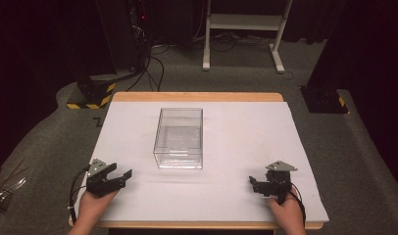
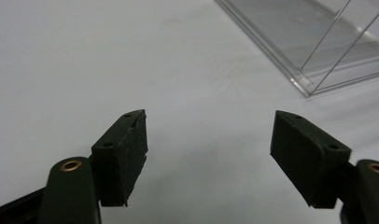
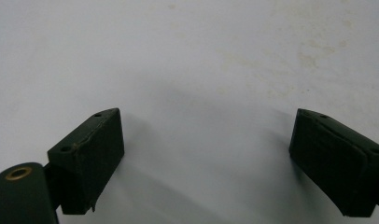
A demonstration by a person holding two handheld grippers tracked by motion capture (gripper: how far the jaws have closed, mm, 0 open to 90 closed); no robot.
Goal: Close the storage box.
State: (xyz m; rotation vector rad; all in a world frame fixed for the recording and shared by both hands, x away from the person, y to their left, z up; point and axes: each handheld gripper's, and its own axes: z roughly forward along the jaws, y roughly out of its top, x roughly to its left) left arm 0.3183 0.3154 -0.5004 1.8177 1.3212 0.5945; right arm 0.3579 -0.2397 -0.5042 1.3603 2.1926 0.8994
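Clear box stands open-topped at the middle of the white table cover, well apart from both hands, nothing visible inside. Left gripper rests near the front-left edge, jaws spread wide and empty, angled toward the box, whose corner shows ahead in the left gripper view; right gripper sits at front-right, jaws likewise wide apart, holding nothing. Judged a start pose with the reach not yet begun: next move calls for bringing both grippers inward to the box walls
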